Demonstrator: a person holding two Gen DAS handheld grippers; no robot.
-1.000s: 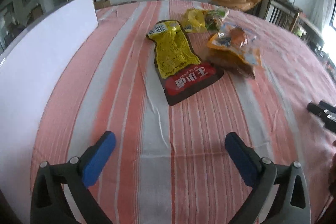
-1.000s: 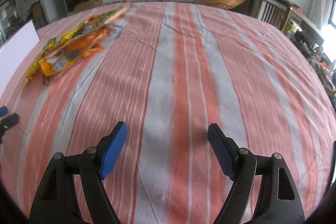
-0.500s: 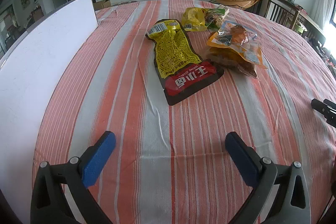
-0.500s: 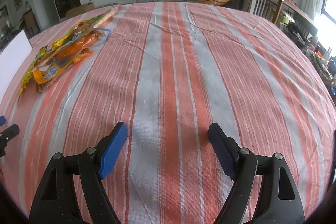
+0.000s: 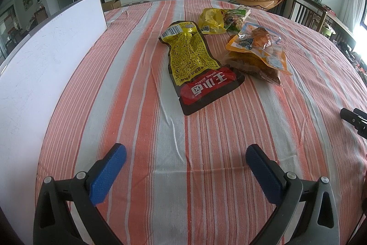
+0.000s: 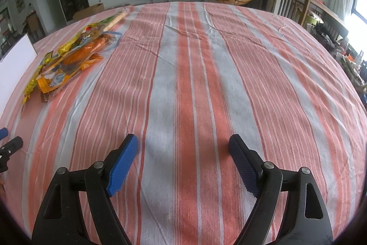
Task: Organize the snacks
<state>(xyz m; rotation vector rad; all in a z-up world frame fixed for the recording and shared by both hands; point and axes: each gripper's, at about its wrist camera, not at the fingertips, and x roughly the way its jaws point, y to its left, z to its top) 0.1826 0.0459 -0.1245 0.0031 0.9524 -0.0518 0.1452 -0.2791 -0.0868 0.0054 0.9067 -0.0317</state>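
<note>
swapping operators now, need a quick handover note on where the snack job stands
Left hand-held gripper: open, empty, above the cloth short of the snacks.
Right hand-held gripper: open, empty, over bare striped cloth.
Snacks: yellow-red pack nearest the left gripper; orange pack to its right, overlapping a brown pack; yellow bag and green pack behind. White board stands at the left.
Done: nothing grasped.
Left: all the sorting.

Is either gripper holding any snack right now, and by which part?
Nothing is held: left gripper and right gripper both have open, empty jaws above the tablecloth.
</note>
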